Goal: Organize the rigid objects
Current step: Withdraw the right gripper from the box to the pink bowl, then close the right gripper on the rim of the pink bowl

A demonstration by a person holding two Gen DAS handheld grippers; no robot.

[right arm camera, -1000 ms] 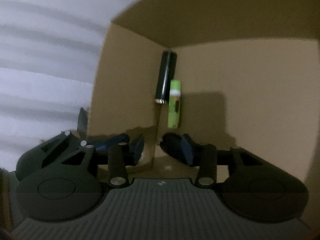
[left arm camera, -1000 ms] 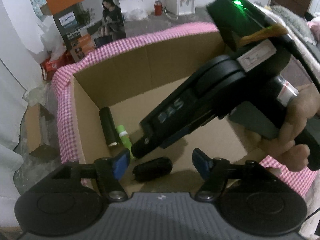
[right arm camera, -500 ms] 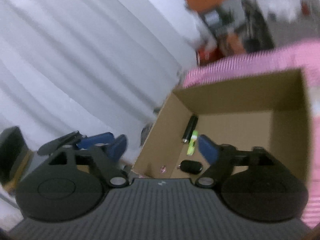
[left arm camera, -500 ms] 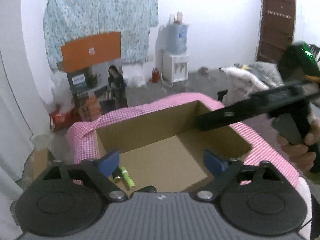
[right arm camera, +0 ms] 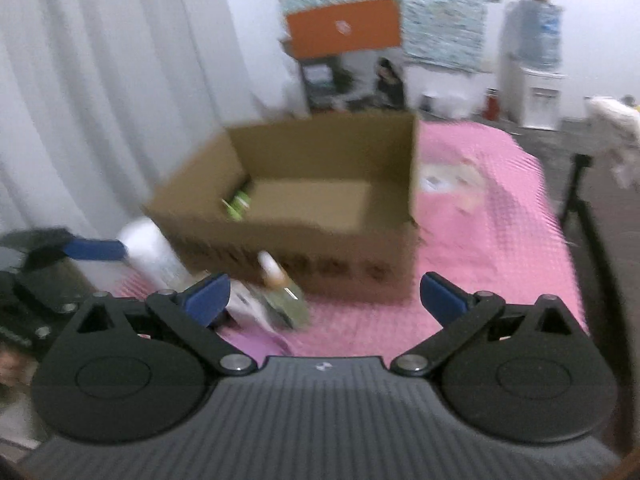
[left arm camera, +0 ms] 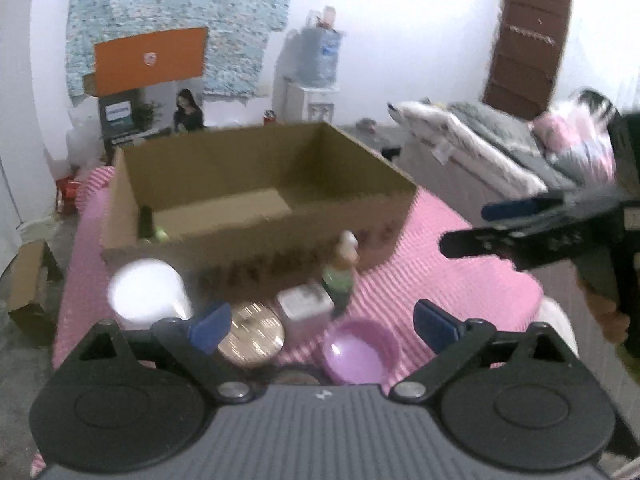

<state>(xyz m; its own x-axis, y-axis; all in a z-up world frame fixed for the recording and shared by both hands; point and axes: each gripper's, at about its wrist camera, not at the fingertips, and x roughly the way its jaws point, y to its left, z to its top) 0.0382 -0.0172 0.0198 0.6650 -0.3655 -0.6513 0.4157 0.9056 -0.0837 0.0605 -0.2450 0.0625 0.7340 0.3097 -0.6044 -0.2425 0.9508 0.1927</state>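
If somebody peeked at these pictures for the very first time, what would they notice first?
Probably the big cardboard box, standing open in the middle of the pink cloth. Next come the small things in front of it: a white cup, a little green bottle and a purple bowl. Close to the camera, the left gripper has its blue-tipped jaws wide open with nothing between them.

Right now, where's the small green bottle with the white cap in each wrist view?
Left wrist: bottle centre frame, standing before the box's front wall, behind the pink bowl.
Right wrist: bottle lower centre-left, blurred, apparently tilted, before the same wall.
Shared landmark: cardboard box.
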